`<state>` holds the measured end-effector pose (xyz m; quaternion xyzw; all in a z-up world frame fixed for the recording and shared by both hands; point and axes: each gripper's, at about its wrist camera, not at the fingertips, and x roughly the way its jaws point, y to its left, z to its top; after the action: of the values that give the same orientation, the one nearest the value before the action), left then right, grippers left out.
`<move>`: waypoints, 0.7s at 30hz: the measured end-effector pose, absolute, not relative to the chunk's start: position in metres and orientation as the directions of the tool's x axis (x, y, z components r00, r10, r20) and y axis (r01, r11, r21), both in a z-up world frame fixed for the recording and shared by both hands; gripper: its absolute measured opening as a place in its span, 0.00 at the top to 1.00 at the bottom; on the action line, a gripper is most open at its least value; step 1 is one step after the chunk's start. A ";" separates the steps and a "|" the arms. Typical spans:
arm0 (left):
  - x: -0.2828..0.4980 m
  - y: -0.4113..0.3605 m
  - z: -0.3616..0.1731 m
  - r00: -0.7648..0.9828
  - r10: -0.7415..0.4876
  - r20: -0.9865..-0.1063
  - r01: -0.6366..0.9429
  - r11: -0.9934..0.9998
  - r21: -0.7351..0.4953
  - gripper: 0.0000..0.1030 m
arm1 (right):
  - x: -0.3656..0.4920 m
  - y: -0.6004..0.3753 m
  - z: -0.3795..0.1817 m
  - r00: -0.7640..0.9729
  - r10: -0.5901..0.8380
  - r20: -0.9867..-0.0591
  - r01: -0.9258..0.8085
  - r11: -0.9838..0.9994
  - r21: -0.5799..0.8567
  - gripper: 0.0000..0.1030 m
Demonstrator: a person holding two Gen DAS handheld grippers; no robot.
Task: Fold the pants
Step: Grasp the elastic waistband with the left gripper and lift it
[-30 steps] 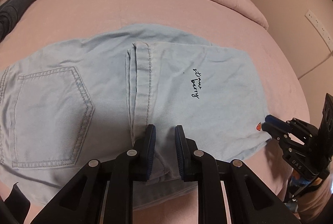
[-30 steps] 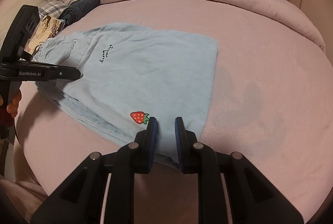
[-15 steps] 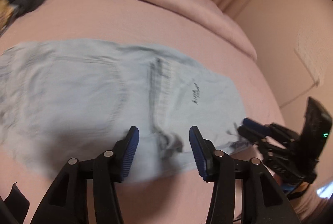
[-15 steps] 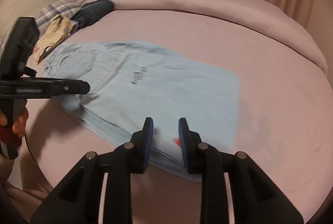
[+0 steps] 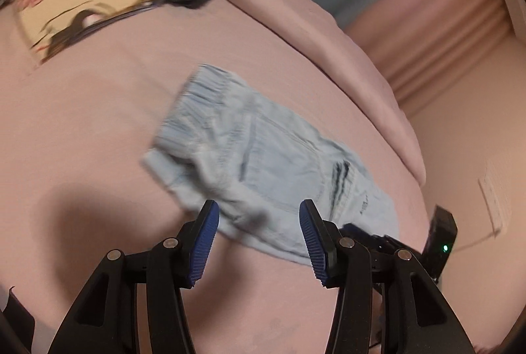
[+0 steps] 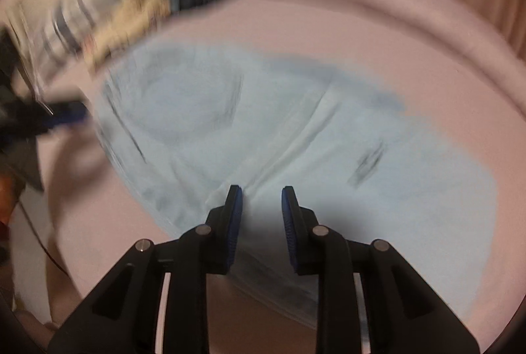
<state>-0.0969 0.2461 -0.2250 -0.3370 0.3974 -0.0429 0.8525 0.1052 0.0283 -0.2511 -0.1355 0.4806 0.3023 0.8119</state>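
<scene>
Light-blue denim pants (image 6: pixel 296 137) are lying half-folded on the pink bed (image 5: pixel 98 124) — both grippers' jaws are gaping empty, so grip the waistband squarely.

Pants (image 6: pixel 296 137) — print motion-blurred, unreadable

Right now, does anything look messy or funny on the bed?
Nothing looks broken or spilled. The light blue denim pants lie folded on the pink bedsheet, with a few wrinkles near the elastic waistband. Both pictures are blurry, so small details are hard to tell.
</scene>
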 end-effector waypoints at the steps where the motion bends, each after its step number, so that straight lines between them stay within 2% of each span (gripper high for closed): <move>1: -0.100 0.248 -0.225 0.682 -0.334 -0.650 -0.206 0.765 -0.610 0.52 | 0.103 0.028 -0.251 0.395 0.372 -0.840 -0.611 0.789 0.062 0.76; 6: -0.110 0.265 -0.232 0.689 -0.323 -0.649 -0.286 0.702 -0.653 0.50 | 0.106 0.025 -0.241 0.369 0.380 -0.848 -0.592 0.800 0.101 0.76; 9: -0.116 0.275 -0.241 0.704 -0.323 -0.632 -0.337 0.632 -0.698 0.32 | 0.096 0.021 -0.223 0.408 0.415 -0.813 -0.609 0.787 0.096 0.74; 12: -0.113 0.282 -0.249 0.711 -0.340 -0.616 -0.368 0.566 -0.738 0.32 | 0.088 0.023 -0.214 0.428 0.429 -0.795 -0.637 0.768 0.071 0.71; 21: -0.096 0.285 -0.259 0.705 -0.312 -0.636 -0.429 0.527 -0.734 0.32 | 0.080 0.030 -0.217 0.411 0.429 -0.805 -0.654 0.754 0.068 0.71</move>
<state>-0.0958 0.2854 -0.2594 -0.4850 0.3821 0.0371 0.7857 0.0798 0.0299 -0.2174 -0.1296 0.4338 0.3262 0.8298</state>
